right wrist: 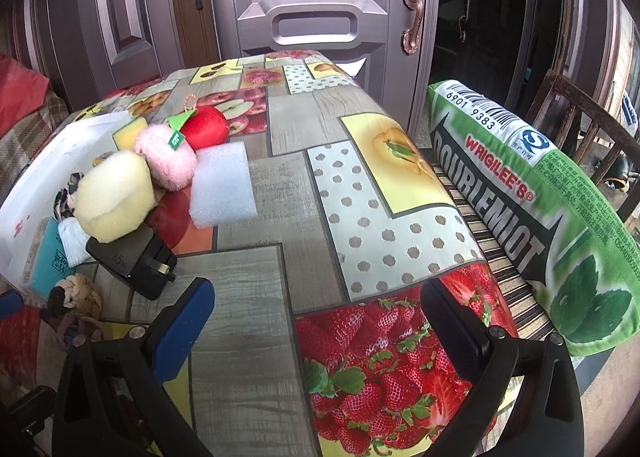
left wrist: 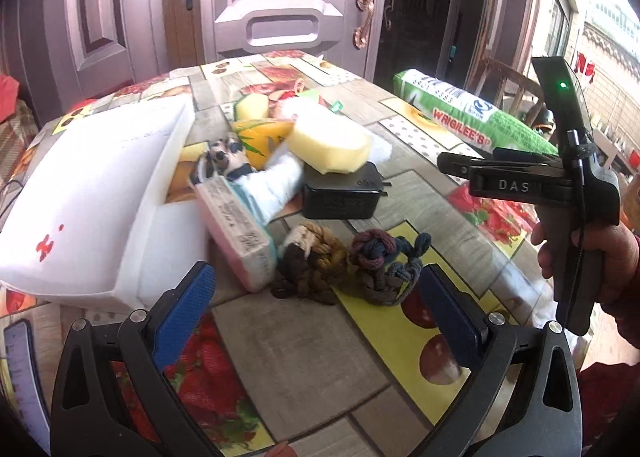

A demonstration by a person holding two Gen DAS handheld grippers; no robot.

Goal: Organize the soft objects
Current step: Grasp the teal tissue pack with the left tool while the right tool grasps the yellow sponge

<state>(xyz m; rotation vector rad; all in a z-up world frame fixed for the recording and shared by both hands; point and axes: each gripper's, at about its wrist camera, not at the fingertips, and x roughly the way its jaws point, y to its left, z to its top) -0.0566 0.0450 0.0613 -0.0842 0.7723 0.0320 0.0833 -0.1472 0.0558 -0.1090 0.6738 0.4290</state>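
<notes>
My left tongs [left wrist: 316, 297] are spread wide with nothing between the blue pads [left wrist: 184, 313], hanging low over the fruit-print table [left wrist: 304, 357]. Just ahead of them lie two knotted rope toys side by side, touching: a brown and tan one [left wrist: 310, 263] on the left, a grey-blue and maroon one [left wrist: 386, 267] on the right. Left of those, a pink and teal packet [left wrist: 236, 233] leans against the white box [left wrist: 86, 193], which sits at the table's left edge.

Behind the rope toys is a black charger [left wrist: 340, 197], and a yellow sponge [left wrist: 330, 145] rests partly on top of it. A white cloth [left wrist: 276, 185] and a small plush dog [left wrist: 226, 159] are piled beside the charger, near the box.

My right tongs [right wrist: 318, 321] are also released, holding nothing, over a bare stretch of table with strawberry print. From the left camera I see them off to the right, held in a hand [left wrist: 596, 261]. Further back on the left are a pink puff [right wrist: 166, 163], a red plush apple [right wrist: 206, 127] and a white foam sheet [right wrist: 222, 185], the puff touching the sponge. A green gum-pack pillow [right wrist: 532, 209] lies on a chair [right wrist: 580, 117] just beside the table's right edge.
</notes>
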